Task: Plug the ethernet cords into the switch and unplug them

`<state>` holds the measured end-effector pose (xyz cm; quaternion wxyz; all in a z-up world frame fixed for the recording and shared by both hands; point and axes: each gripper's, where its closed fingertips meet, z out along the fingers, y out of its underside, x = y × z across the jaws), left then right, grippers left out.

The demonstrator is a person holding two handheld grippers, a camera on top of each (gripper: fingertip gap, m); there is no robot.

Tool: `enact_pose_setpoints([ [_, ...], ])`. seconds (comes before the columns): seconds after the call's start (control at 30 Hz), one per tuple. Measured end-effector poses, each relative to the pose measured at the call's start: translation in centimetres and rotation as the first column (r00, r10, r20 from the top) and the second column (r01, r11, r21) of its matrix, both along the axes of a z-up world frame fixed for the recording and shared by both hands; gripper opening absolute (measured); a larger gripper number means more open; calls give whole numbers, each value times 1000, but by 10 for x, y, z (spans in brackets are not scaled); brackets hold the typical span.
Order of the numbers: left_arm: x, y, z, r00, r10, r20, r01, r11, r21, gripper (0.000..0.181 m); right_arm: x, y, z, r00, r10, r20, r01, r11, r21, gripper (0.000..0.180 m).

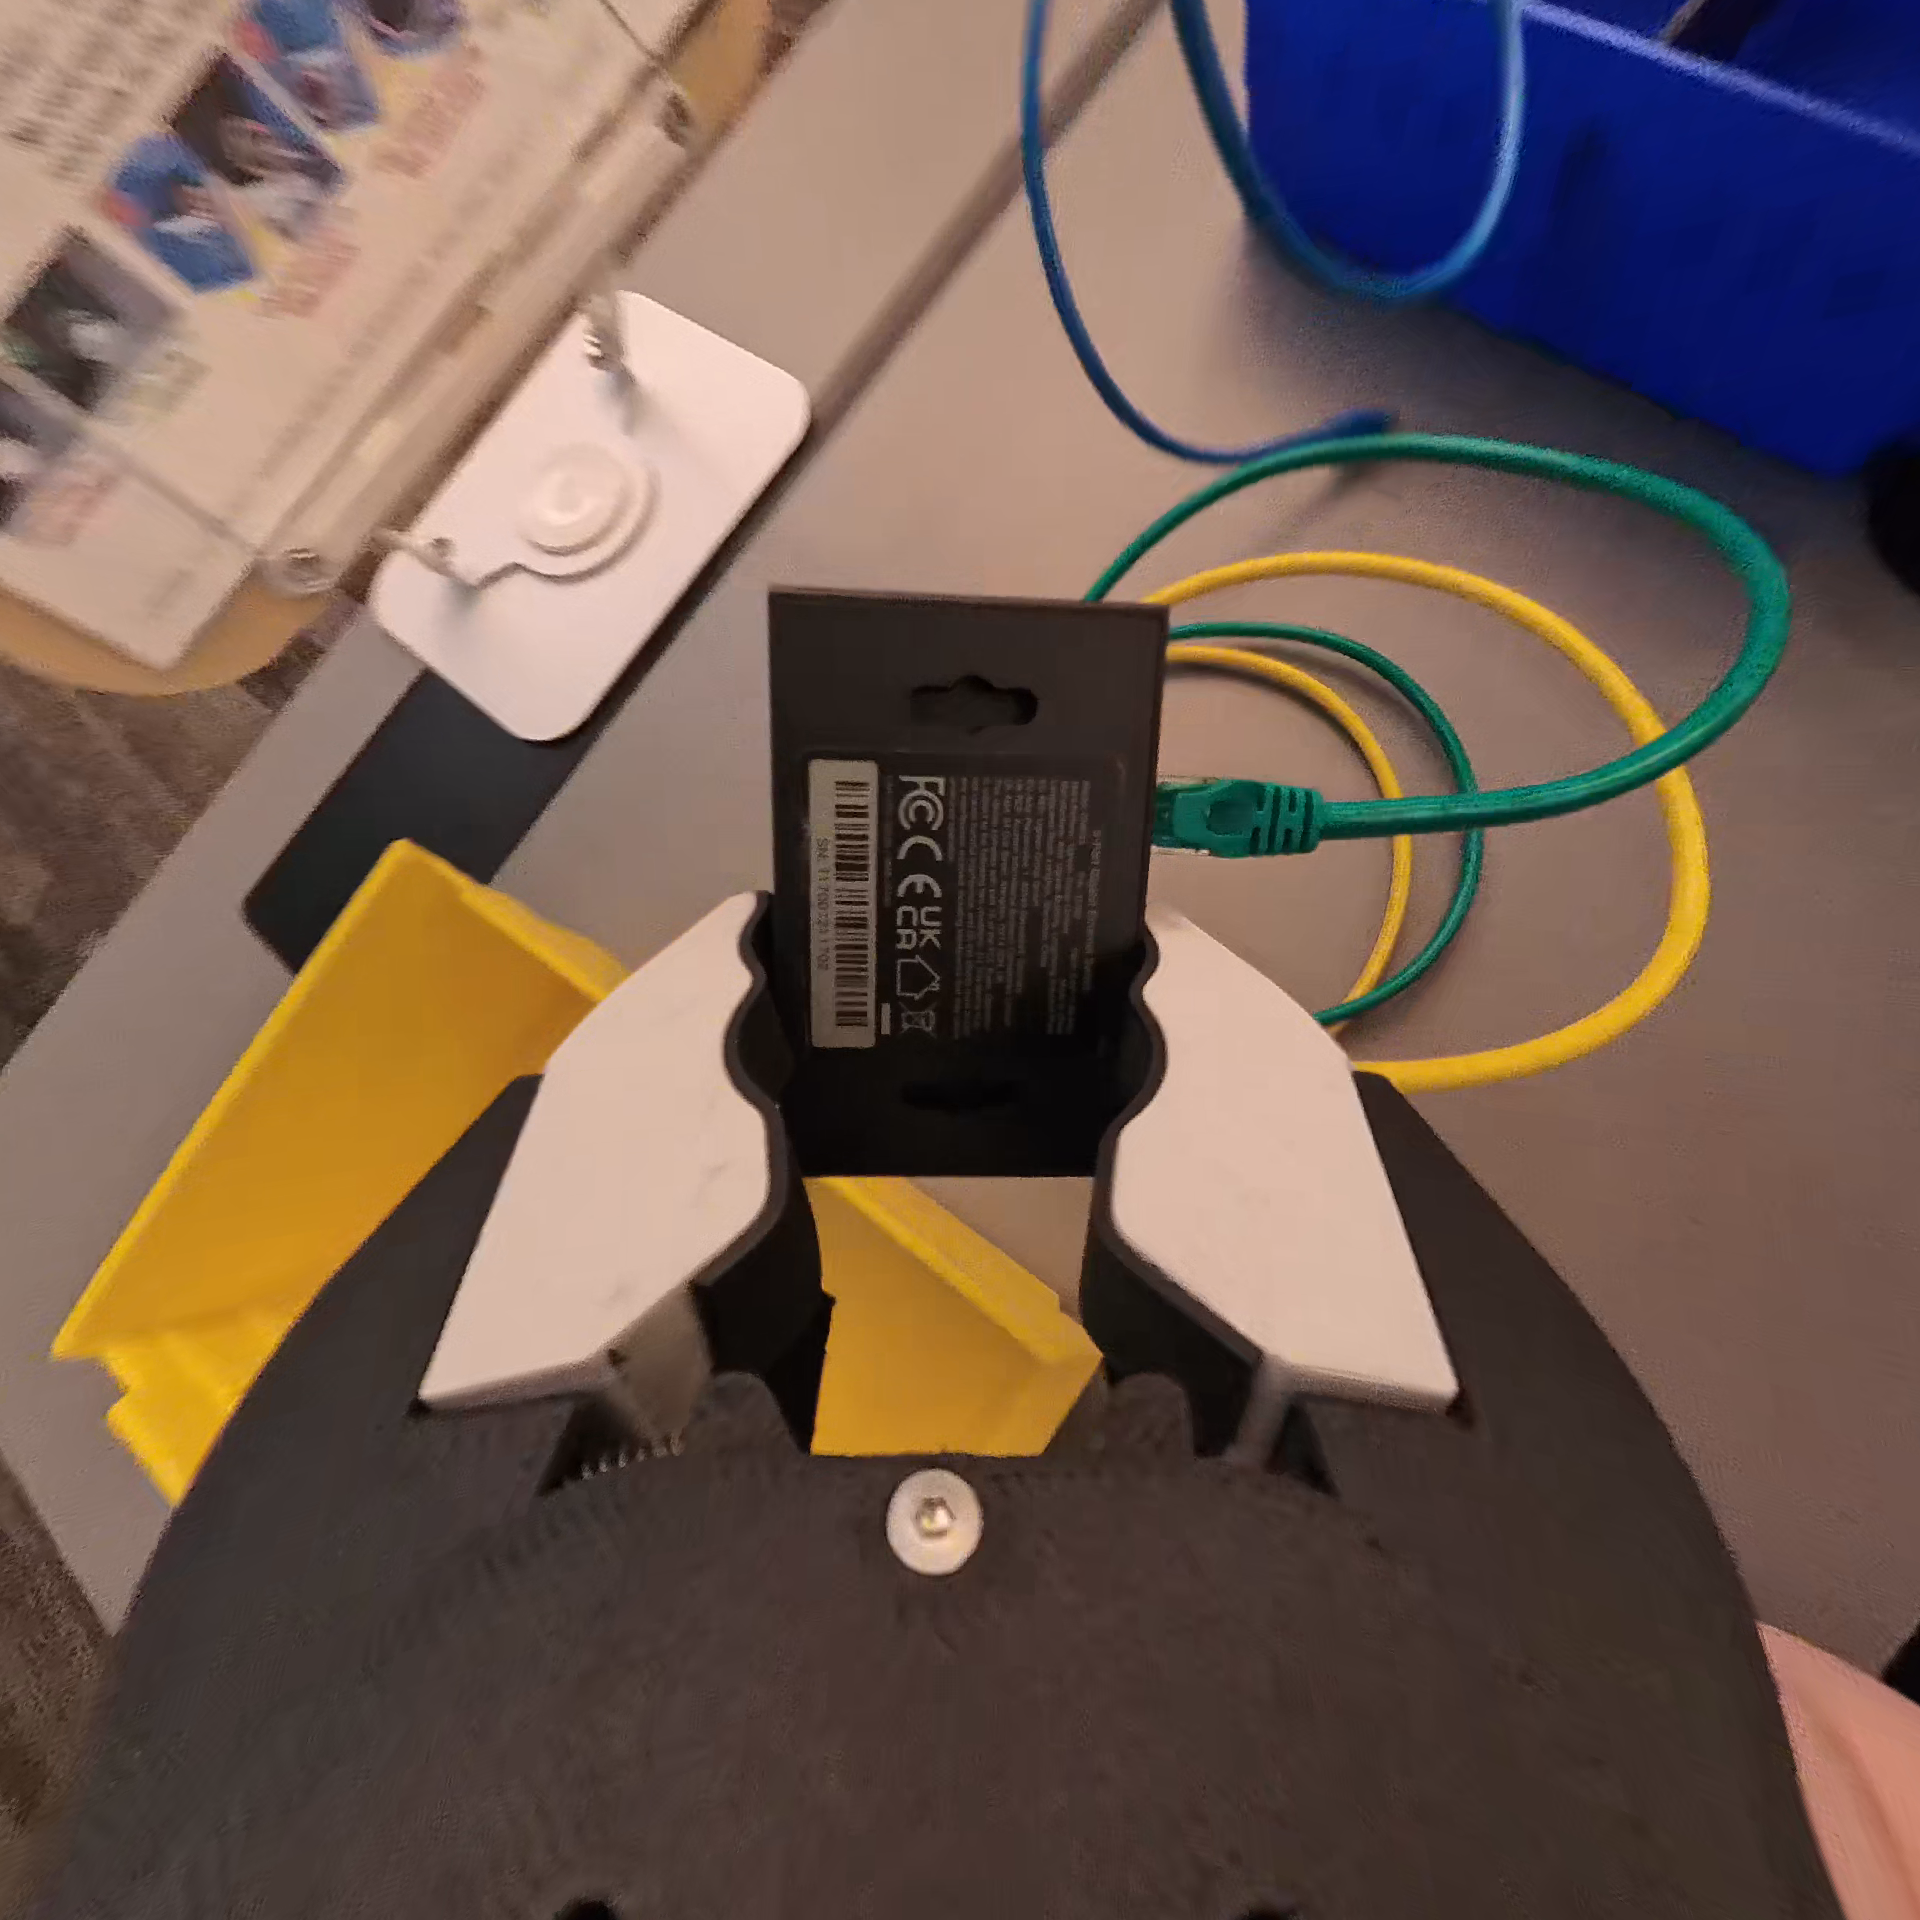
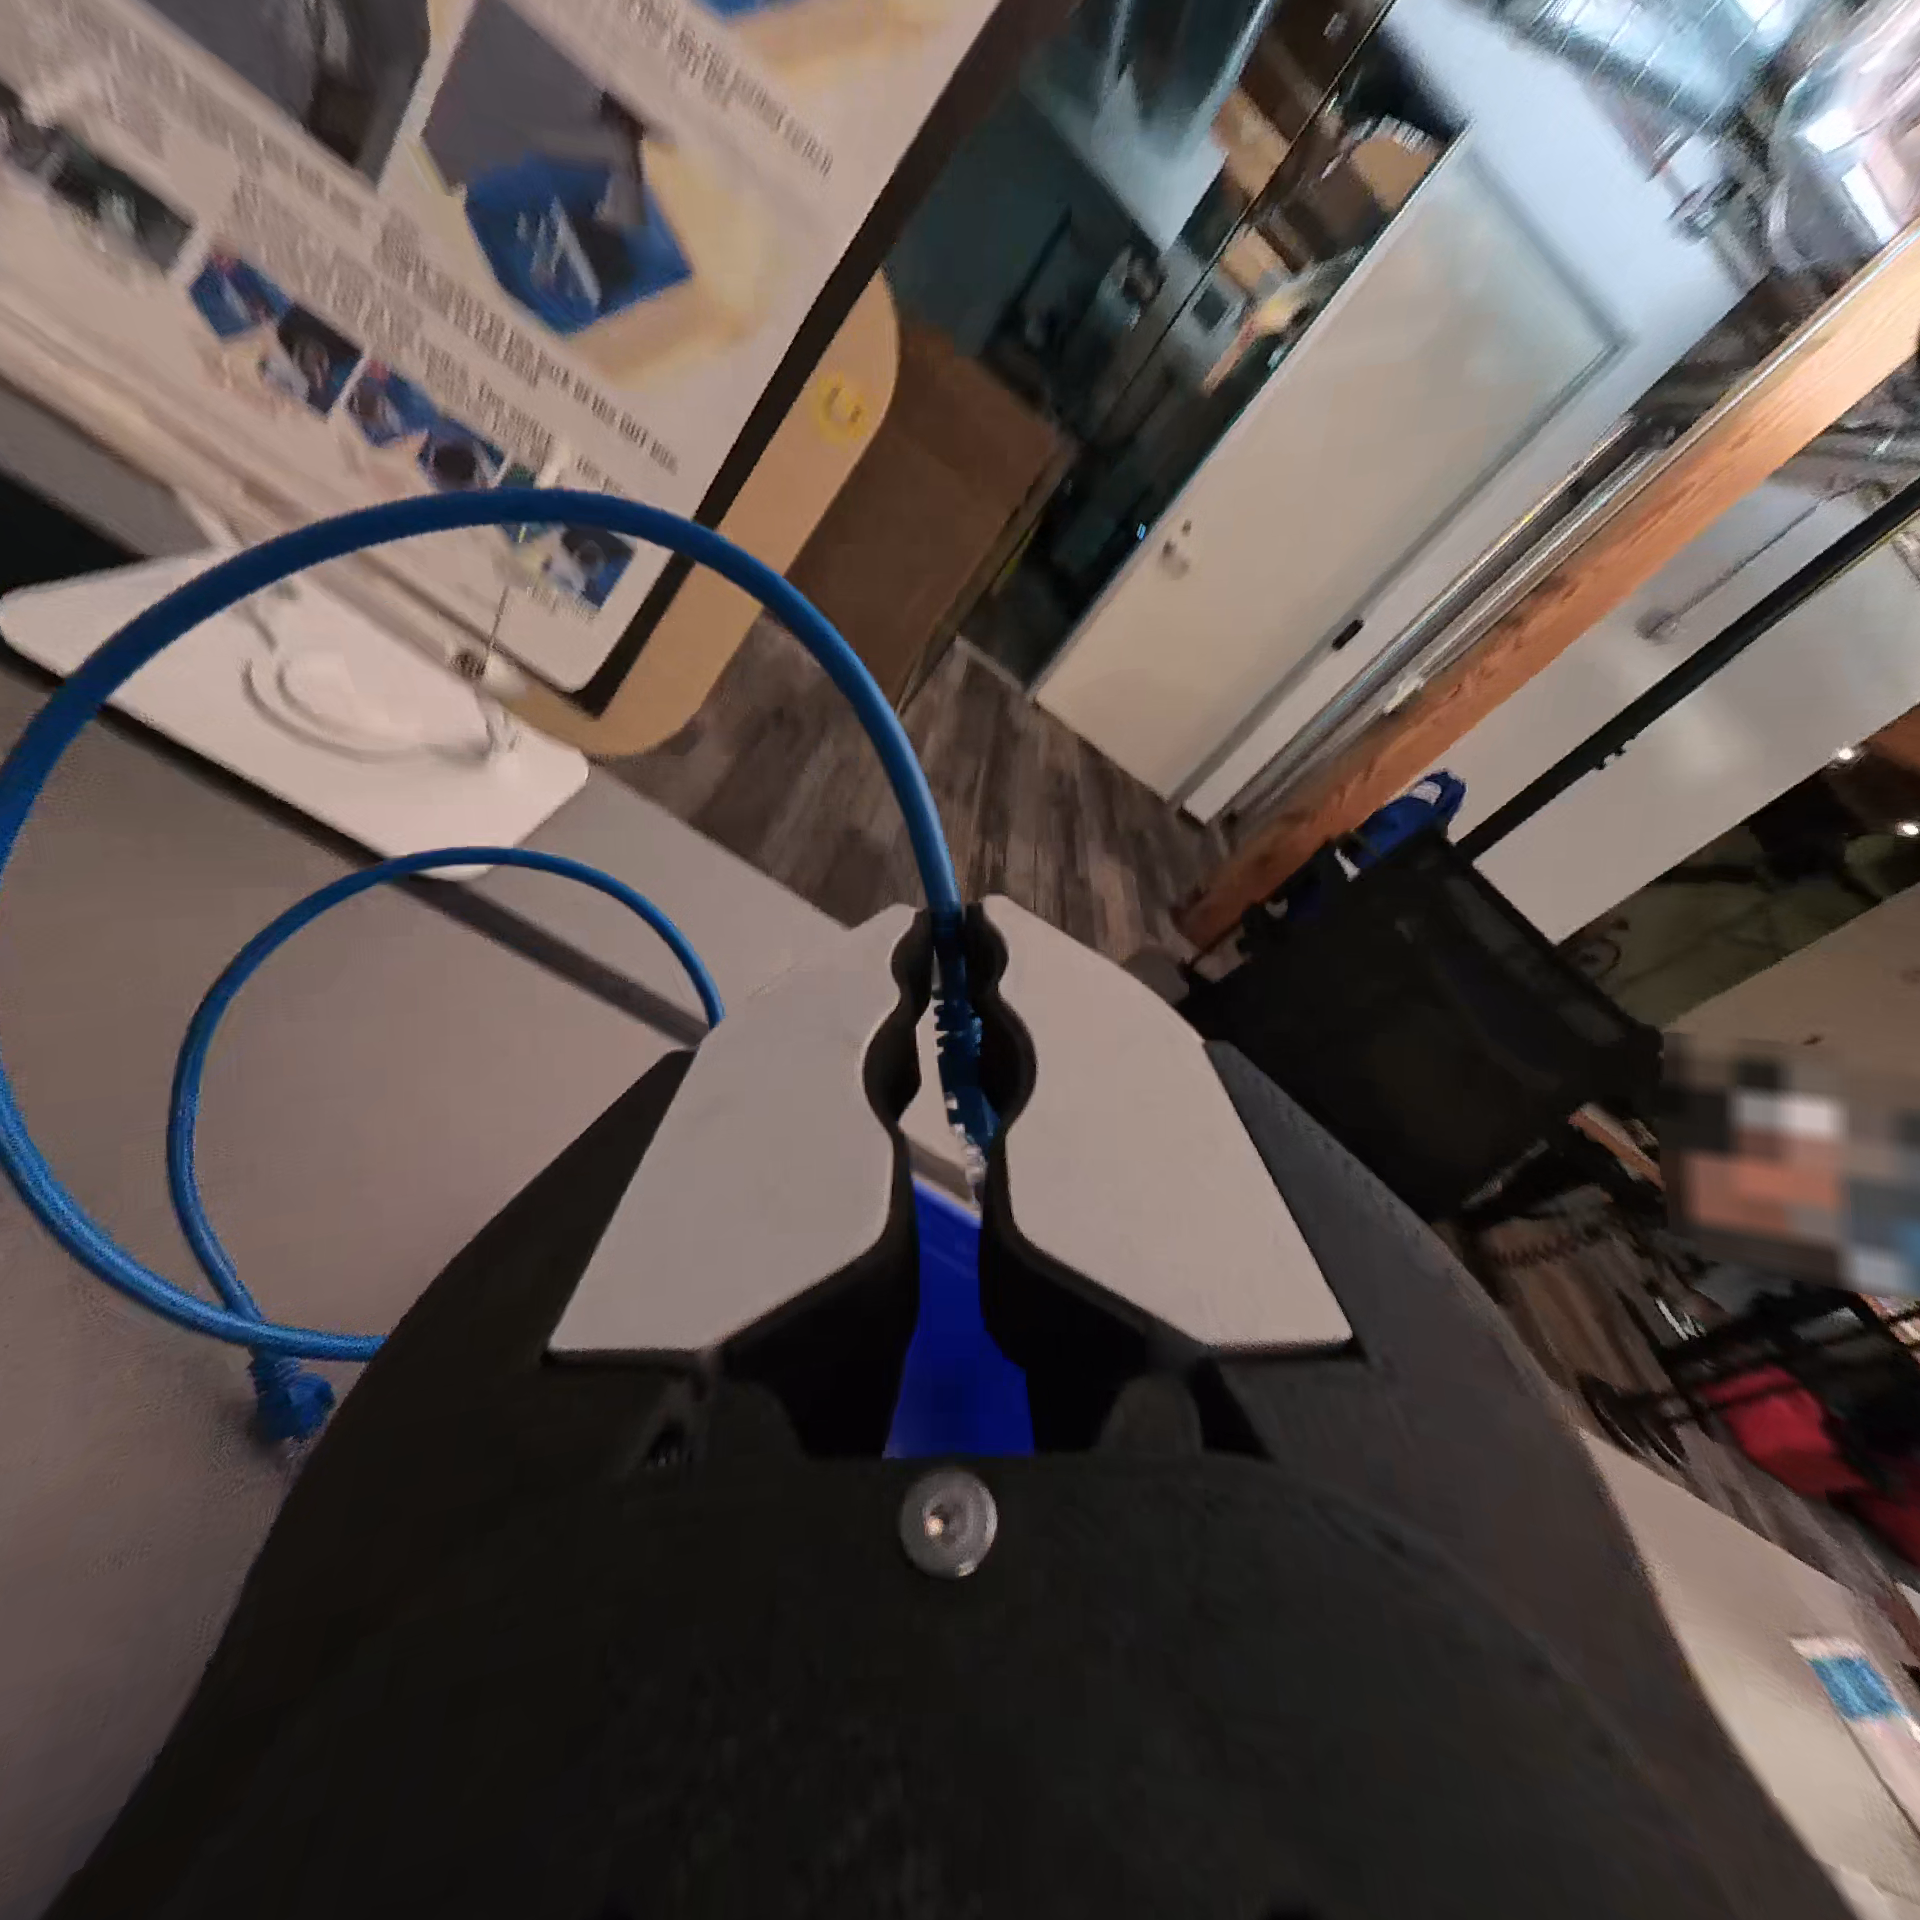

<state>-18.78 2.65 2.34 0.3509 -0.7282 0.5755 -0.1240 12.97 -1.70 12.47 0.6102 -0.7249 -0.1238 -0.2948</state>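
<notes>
Black switch (image 1: 966, 883) in the middle of the left wrist view, underside up, with a sticker on it. Pinched by its near end in the left gripper (image 1: 951, 997), white fingers (image 1: 665, 1122) pressing on both long sides. Held up above the grey table (image 1: 1039, 364).

Green cord (image 1: 1621, 582) plugged into the right side of the switch, then looping up and round to the right. Yellow cord (image 1: 1662, 790) curling in loops just behind the green one, lying on the table. Cannot tell where its ends go.

Blue cord (image 1: 1081, 312) at the top of that view, coming down from the top edge, with one end lying on the table near the green loop. Big blue bin (image 1: 1662, 208) in the upper right corner. Yellow bin (image 1: 312, 1122) at lower left, partly behind the gripper. White flat stand (image 1: 592, 520) at upper left, with a blurry poster (image 1: 208, 260) behind it.

In the right wrist view, right gripper (image 2: 961, 997) squeezed nearly closed on one plug end of the blue cord (image 2: 416, 520). Plug pointing back toward the camera. Cord arching up and left from the fingertips, then looping down to the table at the left. Other plug (image 2: 291, 1397) resting on the table at lower left. White stand (image 2: 312, 707) at the left, poster (image 2: 468, 260) above it, room blurry on the right.
</notes>
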Motion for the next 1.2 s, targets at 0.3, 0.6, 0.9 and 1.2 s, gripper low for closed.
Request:
enact_pose_setpoints([
  [0.3, 73, -14, -104, 942, -139, -305, 58, 964, -261, 61, -21, -39, 63, 947, 322, 25, -304, 865, 399, 8],
  [0.6, 79, -8, -164, 913, -193, -359, 24, 905, -424, 61, -20, -65, 73, 913, 354, 203, -408, 802, 436, 7],
  [0.9, 74, -11, -159, 920, -218, -325, 52, 891, -451, 77, -76, -87, 80, 724, 630, 282, -675, 564, 476, 7],
  [1.2, 96, -63, 34, 759, -331, 561, 557, 775, -297, 74, -168, -127, 59, 79, 962, 263, -909, -39, 415, 7],
])
